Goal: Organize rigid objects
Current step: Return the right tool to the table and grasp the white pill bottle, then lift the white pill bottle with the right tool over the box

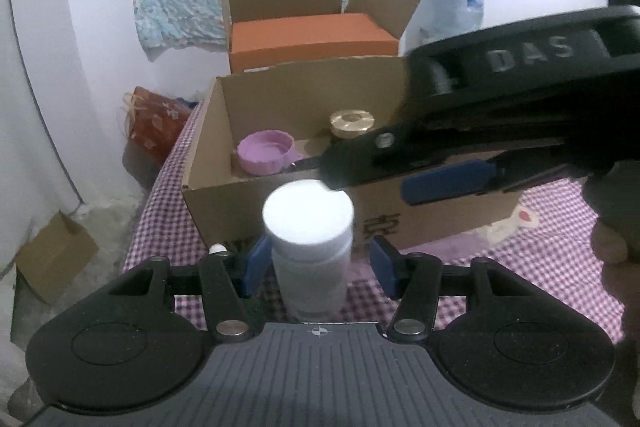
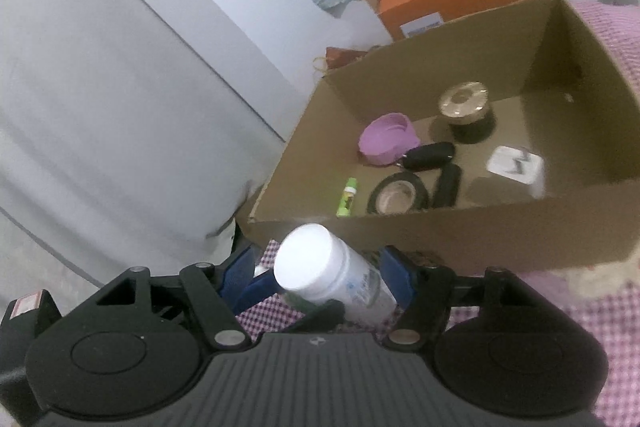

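Two grippers crowding white bottle (image 1: 308,227), its base hidden, label blurred

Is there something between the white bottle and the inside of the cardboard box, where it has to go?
Yes. The near wall of the cardboard box rises right behind the white bottle, so it must go over it. The right gripper reaches across that wall, just above the bottle's cap.

A white-capped white bottle (image 1: 308,247) stands on a purple-and-white checked tablecloth (image 1: 168,203). The brown cardboard box (image 2: 460,239) holds a lilac lid (image 2: 386,139), a gold-topped jar (image 2: 466,109) and a green tube (image 2: 347,197).
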